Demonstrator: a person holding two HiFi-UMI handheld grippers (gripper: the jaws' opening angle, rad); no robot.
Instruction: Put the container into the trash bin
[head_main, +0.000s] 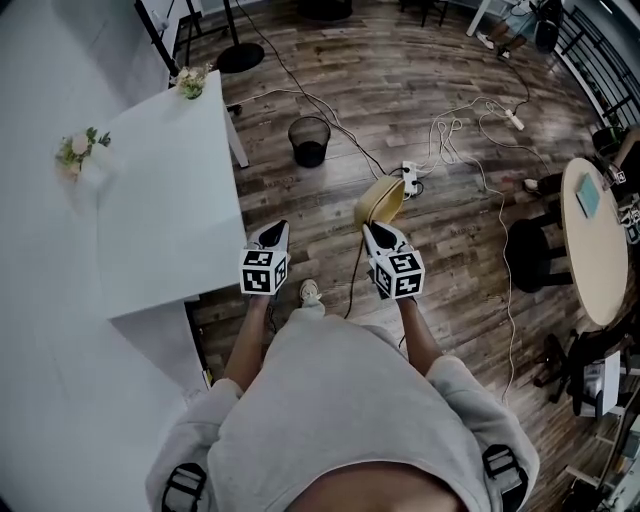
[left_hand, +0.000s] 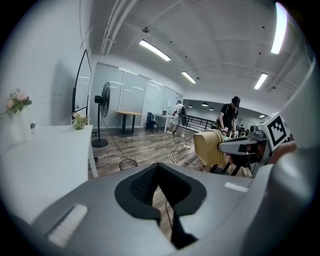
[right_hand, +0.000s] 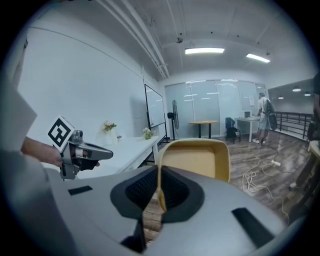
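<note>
Container (head_main: 381, 199), a tan open-topped tub, hangs off the tips of the right gripper (head_main: 374, 230) above the wooden floor (head_main: 450, 120), well short of the trash bin (head_main: 309, 140). The bin is a dark mesh basket standing upright on the floor, mouth up and clear of the cables (head_main: 470, 130) that trail off to its right. From the bin, the container lies nearer the person and off to the right in the head view; the white table (head_main: 170, 200) stands just to the bin's left. The tub's body extends forward, away from the jaws and roughly toward the bin's side of the room. In the right gripper view its hollow inside faces back at the camera. The right gripper (right_hand: 159, 192) has its jaws drawn narrow, pinching one thin side wall of the container (right_hand: 197, 160) edge-on between the pads. The left gripper (head_main: 279, 227) rides level with the right, on the table side of the bin. Its jaws (left_hand: 160, 187) meet at the tips with nothing between them, only floor showing beyond. Judgement: the right hand is carrying; what remains is to close the gap to the bin, bring the tub over its mouth and let go. The left hand looks to have no part in it.
</note>
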